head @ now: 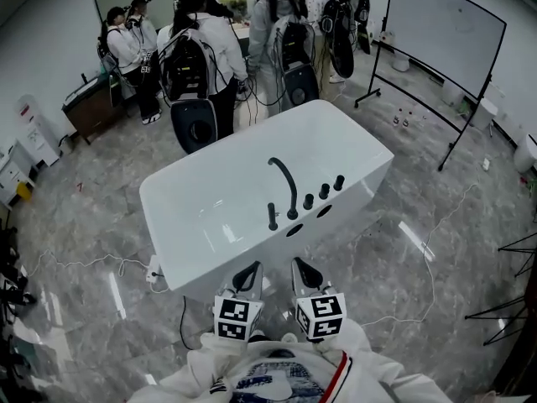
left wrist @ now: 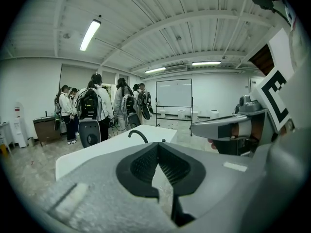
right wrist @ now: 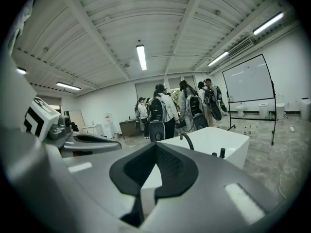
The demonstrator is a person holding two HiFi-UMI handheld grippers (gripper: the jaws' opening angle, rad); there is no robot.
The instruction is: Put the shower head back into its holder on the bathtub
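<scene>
Here, left gripper (head: pixel 249 269), right gripper (head: pixel 304 267) closed (both empty); bathtub (head: pixel 362 153) just ahead.

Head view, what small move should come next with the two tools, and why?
Probably carry the right tool forward to the black fittings on the bathtub rim and open it. Both tools are shut, empty and short of the tub; the left tool sits beside it.
</scene>
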